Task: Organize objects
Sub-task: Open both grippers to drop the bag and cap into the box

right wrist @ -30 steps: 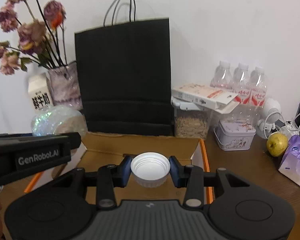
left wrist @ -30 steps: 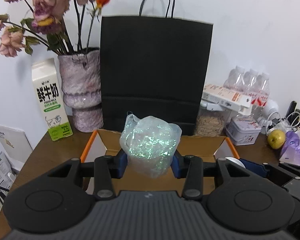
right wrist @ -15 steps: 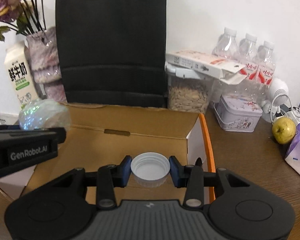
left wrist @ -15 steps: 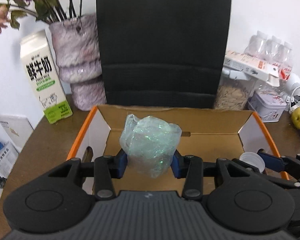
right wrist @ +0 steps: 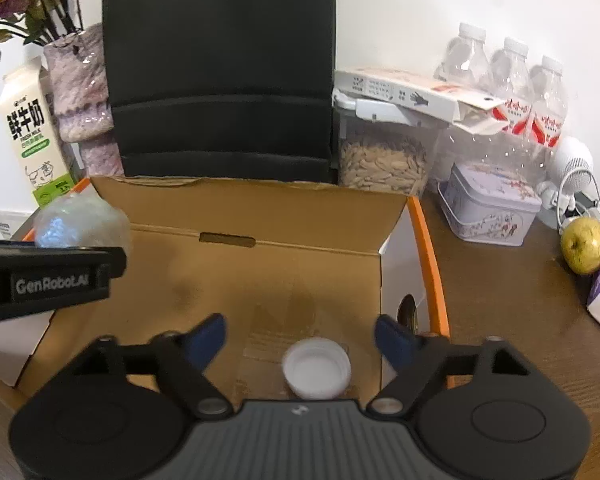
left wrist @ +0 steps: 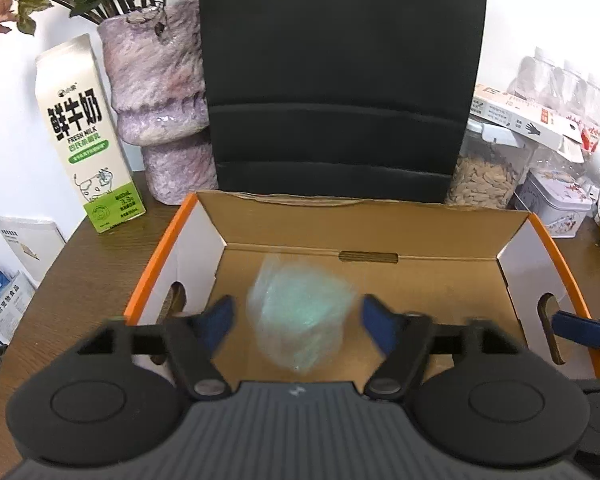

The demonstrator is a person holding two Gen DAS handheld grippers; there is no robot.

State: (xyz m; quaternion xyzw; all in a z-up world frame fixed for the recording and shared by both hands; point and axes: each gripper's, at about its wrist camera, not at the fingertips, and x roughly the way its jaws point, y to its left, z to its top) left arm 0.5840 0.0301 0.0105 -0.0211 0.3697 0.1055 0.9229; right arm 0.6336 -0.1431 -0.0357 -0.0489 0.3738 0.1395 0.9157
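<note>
Over the cardboard box (left wrist: 380,236), both tools are opening: left tool (left wrist: 296,316) frees the iridescent bag (left wrist: 300,312), right tool (right wrist: 300,334) the white cap (right wrist: 316,368); both deposits look nearly finished.

Milk carton (left wrist: 88,136), vase (left wrist: 160,96), apple (right wrist: 585,245)

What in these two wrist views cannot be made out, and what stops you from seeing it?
- Plastic wad, left wrist view: motion-blurred, so its resting place in the box is unclear.
- Flowers, both views: cut off by the top edge.
- White cap, right wrist view: its lower rim is hidden by the right gripper body.
</note>
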